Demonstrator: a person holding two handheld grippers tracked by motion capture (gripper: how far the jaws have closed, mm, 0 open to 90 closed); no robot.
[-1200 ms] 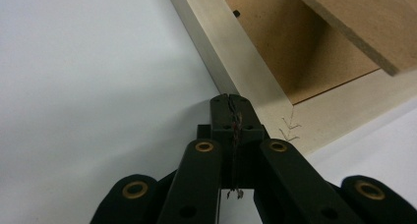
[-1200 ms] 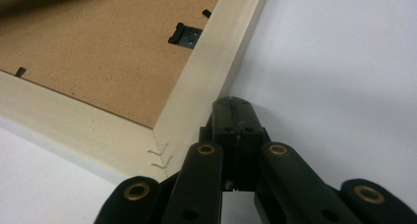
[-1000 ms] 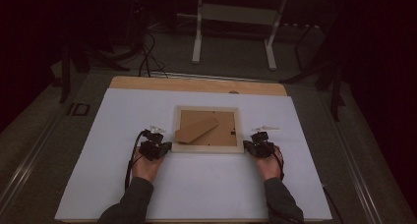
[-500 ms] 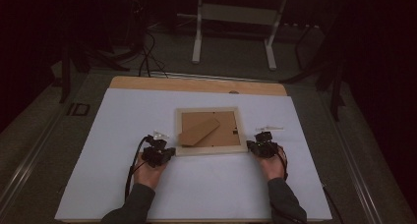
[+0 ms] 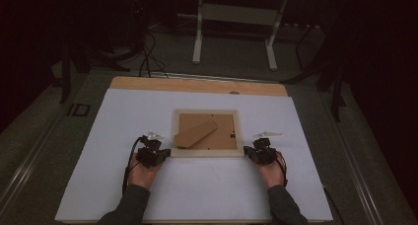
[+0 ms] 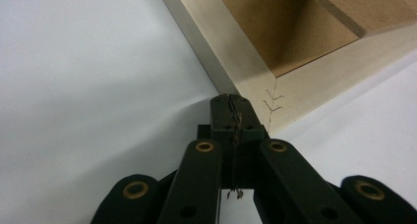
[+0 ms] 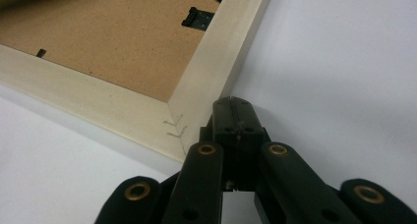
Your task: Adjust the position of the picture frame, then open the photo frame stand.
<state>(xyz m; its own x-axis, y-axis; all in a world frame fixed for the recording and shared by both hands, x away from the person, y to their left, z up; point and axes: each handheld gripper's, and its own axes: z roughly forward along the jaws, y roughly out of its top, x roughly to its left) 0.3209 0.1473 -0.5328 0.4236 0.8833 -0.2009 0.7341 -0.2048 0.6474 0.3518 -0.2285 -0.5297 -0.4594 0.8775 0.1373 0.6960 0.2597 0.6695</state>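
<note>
Sliding back toward six o'clock over the last second, the picture frame (image 5: 207, 133) now lies mid-table, face down. Left gripper (image 5: 156, 155) and right gripper (image 5: 255, 153), both clenched empty, press its near corners, seemingly repositioning it.

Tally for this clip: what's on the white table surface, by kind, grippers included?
Picture frame, lying back side up: 1
Cardboard stand flap on its backing: 1
Grippers, left gripper and right gripper, jaws shut at the frame's near corners: 2
Total: 4

Both grippers (image 5: 165, 152) (image 5: 248, 152) low, jaws closed.
</note>
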